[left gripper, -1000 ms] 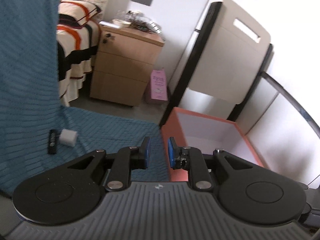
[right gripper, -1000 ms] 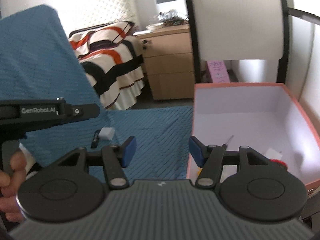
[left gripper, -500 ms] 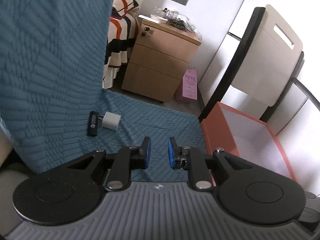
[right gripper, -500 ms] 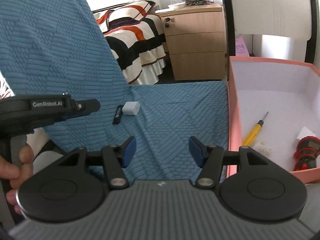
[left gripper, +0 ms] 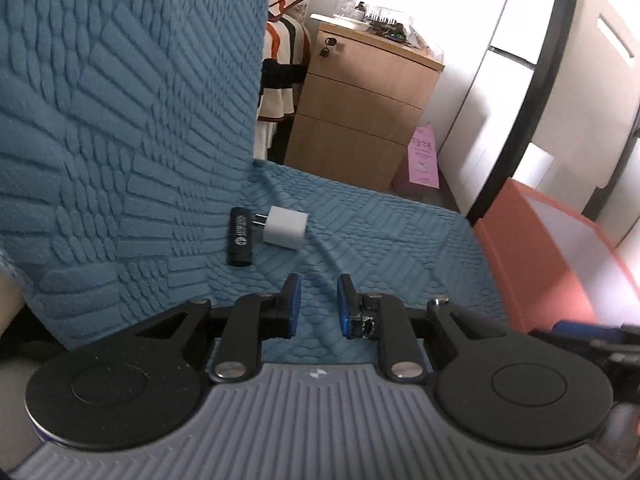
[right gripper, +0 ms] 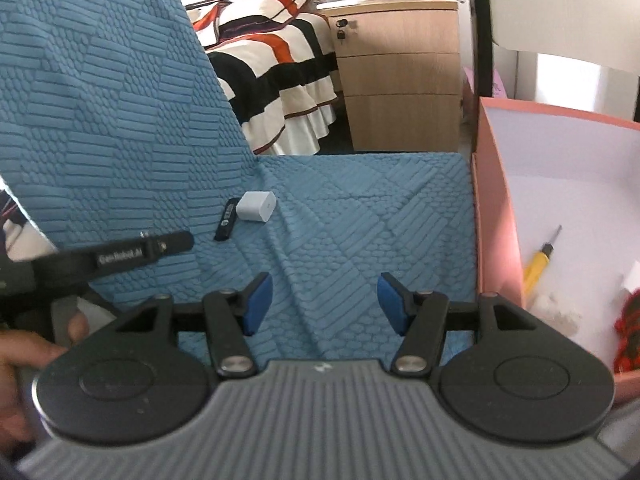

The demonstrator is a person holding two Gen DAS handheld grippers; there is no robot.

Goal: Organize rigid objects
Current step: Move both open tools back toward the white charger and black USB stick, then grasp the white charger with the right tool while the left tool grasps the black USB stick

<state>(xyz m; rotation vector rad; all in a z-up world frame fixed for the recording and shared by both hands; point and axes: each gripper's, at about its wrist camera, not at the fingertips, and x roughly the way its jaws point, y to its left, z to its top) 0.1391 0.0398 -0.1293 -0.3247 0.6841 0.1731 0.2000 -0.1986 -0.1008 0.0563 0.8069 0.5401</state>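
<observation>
A white plug adapter point(left gripper: 285, 229) and a black USB stick point(left gripper: 240, 237) lie side by side on the blue textured cover point(left gripper: 360, 232); they also show in the right wrist view, adapter point(right gripper: 256, 207) and stick point(right gripper: 226, 219). My left gripper point(left gripper: 318, 306) hovers short of them, jaws nearly closed with a narrow gap, empty. My right gripper point(right gripper: 325, 302) is open and empty above the cover. An orange box point(right gripper: 490, 208) at the right holds a yellow screwdriver point(right gripper: 538, 262) and a red object point(right gripper: 628, 320).
The blue cover rises steeply at the left point(left gripper: 120, 80). A wooden drawer cabinet point(left gripper: 360, 100) and a striped bed point(right gripper: 272, 68) stand behind. A black-framed chair back point(left gripper: 528, 80) leans beside the box. The left gripper's body point(right gripper: 120, 258) shows in the right wrist view.
Both grippers have moved closer to the adapter and USB stick, which now look larger. The left view has swung left, away from the box. Jaw openings are unchanged.
</observation>
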